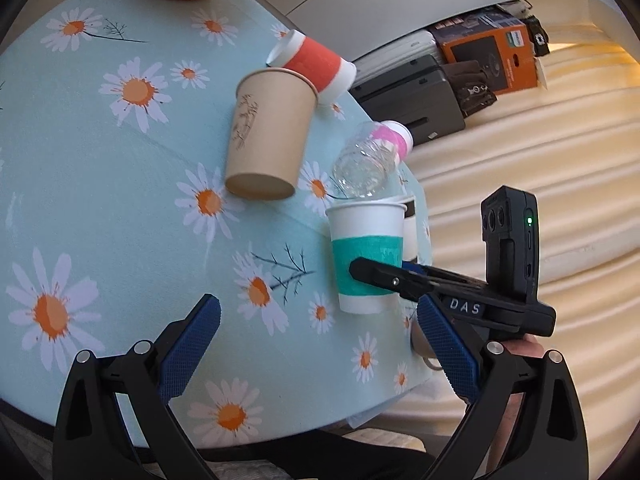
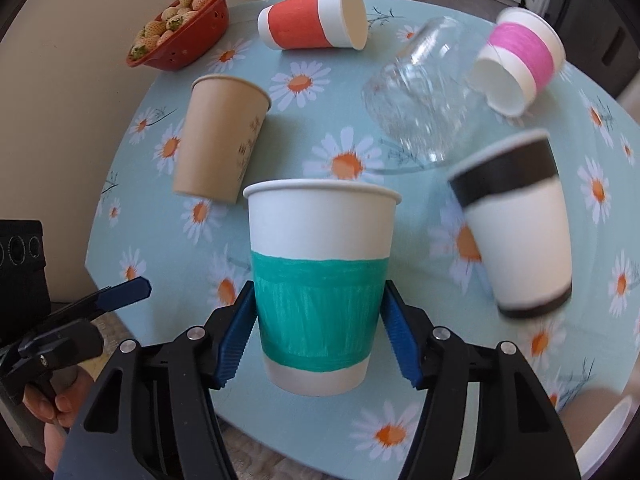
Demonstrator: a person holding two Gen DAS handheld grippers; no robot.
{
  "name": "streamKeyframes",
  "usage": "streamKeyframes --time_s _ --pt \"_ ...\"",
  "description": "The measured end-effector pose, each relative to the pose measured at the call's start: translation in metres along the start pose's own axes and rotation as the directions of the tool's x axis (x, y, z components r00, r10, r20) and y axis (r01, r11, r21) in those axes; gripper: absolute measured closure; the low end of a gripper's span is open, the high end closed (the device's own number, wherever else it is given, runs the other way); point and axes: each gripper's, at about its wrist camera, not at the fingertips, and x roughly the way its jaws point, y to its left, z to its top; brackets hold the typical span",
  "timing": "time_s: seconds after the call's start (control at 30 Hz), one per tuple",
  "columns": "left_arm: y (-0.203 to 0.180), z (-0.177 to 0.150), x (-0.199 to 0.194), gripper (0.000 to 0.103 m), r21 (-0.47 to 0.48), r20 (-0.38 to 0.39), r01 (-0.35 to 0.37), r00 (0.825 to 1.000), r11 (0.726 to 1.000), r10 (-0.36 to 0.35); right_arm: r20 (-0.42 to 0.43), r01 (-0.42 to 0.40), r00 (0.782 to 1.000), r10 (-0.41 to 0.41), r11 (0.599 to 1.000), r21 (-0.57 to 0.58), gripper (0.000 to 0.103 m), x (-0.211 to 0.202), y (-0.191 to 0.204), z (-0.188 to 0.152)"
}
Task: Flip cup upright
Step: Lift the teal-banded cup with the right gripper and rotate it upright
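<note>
Over daisy tablecloth point(image 2: 304, 152): right gripper point(image 2: 318, 326) clamping upright teal-banded cup point(image 2: 320, 280); left gripper point(image 1: 316, 354) spread, holding nothing.

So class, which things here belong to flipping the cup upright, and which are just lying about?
In the job: green cup, right gripper.

Lying about: brown cup, red cup, pink cup, black cup, glass, strawberry bowl, left gripper.

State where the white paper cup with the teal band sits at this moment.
The white paper cup with the teal band stands upright between the right gripper fingers, centre of the right wrist view, in front of the lying brown paper cup and left of the black-banded cup.
</note>
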Motion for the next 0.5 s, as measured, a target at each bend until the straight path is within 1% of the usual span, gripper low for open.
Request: streamKeyframes --time_s 0.17,0.23,0.43,0.5 --pt "-0.005 -0.014 -0.007 0.007 0.006 -0.005 0.022 1.000 1.000 -0.022 -0.020 -0.038 0.999 0.040 0.997 0.074 0.041 -0.006 -0.005 -0.032" --pt "-0.007 -0.020 -0.010 0.007 0.008 -0.006 0.029 1.000 1.000 -0.029 -0.014 -0.074 0.997 0.076 0.991 0.114 0.041 -0.009 -0.006 -0.046" --pt "-0.008 -0.035 -0.018 0.007 -0.005 -0.010 0.057 0.998 0.998 -0.057 0.010 -0.160 0.987 0.162 0.959 0.232 0.041 -0.010 -0.008 -0.079" --pt "-0.009 -0.039 -0.019 0.007 -0.004 -0.016 0.057 0.998 0.998 -0.057 0.016 -0.166 0.986 0.168 0.953 0.253 0.041 -0.010 -0.007 -0.084"
